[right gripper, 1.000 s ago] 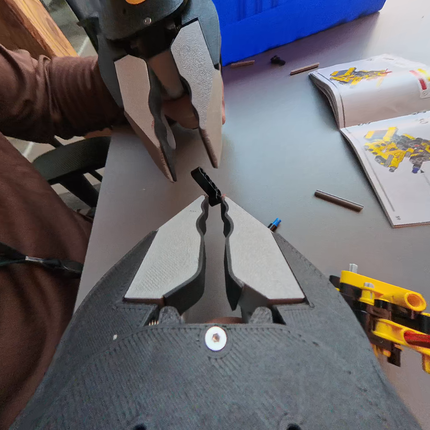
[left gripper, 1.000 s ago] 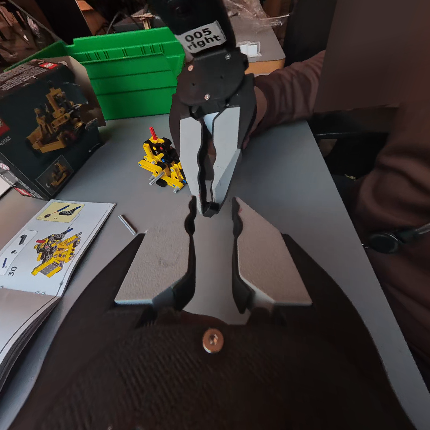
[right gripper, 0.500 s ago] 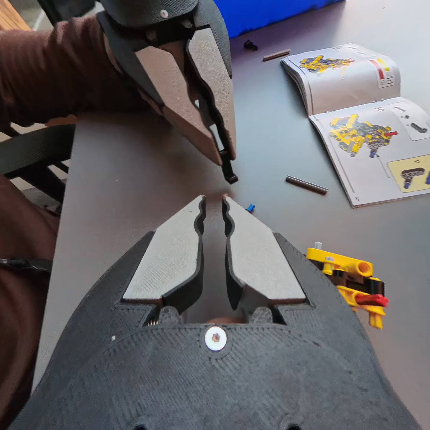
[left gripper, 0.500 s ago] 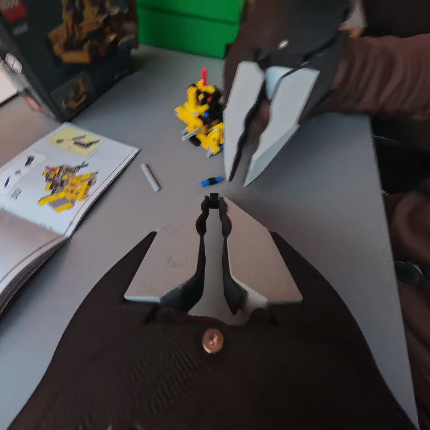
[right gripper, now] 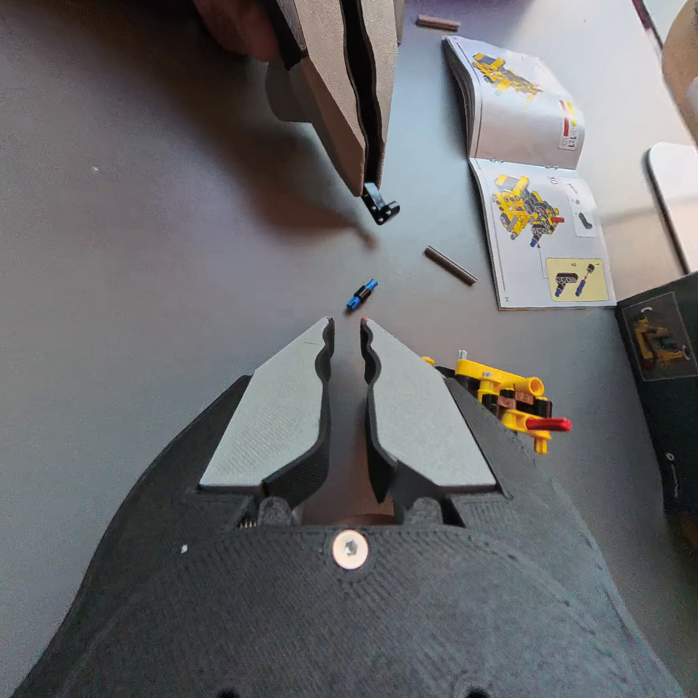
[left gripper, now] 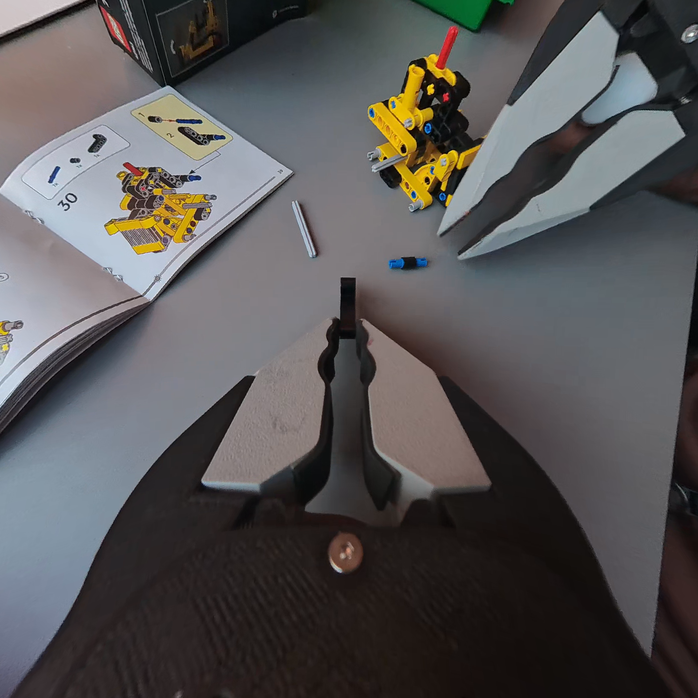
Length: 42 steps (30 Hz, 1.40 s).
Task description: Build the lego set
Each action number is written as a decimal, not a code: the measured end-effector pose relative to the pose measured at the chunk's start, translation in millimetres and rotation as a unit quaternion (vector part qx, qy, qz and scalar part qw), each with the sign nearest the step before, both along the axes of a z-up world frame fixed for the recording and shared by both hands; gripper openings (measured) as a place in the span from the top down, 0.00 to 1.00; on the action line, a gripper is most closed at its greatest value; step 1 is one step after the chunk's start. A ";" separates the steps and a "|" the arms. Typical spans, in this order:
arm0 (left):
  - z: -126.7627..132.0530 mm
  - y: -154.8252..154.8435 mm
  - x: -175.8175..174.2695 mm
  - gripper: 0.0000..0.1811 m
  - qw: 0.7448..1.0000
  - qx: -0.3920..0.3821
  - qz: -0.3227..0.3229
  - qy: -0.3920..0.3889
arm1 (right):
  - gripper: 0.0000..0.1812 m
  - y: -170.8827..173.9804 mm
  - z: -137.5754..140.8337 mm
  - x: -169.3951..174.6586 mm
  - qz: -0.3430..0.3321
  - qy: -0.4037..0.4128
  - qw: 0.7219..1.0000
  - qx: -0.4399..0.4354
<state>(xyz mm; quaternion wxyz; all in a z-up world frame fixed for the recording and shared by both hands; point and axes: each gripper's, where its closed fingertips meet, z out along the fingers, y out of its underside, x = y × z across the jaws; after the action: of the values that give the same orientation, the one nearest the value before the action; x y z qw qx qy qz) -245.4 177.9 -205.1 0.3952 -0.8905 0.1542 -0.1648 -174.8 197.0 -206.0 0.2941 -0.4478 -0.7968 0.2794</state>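
grey table, two tongs, one blue pin

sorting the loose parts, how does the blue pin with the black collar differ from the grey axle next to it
The blue pin is short and stubby, blue with a black collar round its middle; the grey axle is long, thin and one colour. The pin lies nearer the right tongs; the axle lies nearer the instruction booklet. Both lie loose on the table.

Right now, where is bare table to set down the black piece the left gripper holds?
Free: the grey table on the person's side of the blue pin, and the strip between the grey axle and the yellow model. Crowded: booklet and box beyond the axle; the right gripper hangs beside the model. The left gripper grips the black piece.
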 end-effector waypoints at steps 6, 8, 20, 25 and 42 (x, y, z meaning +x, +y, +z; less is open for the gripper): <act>16.9 -3.1 -2.5 0.97 0.999 0.014 -0.003 -0.035 | 0.93 30.7 -0.5 5.2 -0.036 0.000 0.999 0.002; 17.1 -6.1 -3.6 0.97 0.999 0.007 -0.007 -0.037 | 0.93 30.1 4.9 4.3 -0.035 0.012 0.999 -0.006; 3.5 -23.1 32.1 0.97 0.994 -0.044 -0.084 -0.062 | 0.85 -34.9 23.7 -30.9 0.034 0.164 0.975 0.145; 20.0 -26.2 41.1 0.97 0.987 -0.038 -0.097 -0.125 | 0.92 -34.9 18.2 -34.6 0.026 0.159 0.974 0.157; 7.8 -14.6 23.6 0.97 0.994 -0.045 -0.040 -0.094 | 0.93 -20.6 0.9 -36.5 -0.004 0.095 0.989 0.115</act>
<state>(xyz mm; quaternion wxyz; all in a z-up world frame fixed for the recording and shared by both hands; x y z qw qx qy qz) -221.8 163.2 -197.4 0.3604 -0.8810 0.1440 -0.2707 -211.3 176.4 -205.1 0.4190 -0.3857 -0.7904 0.2257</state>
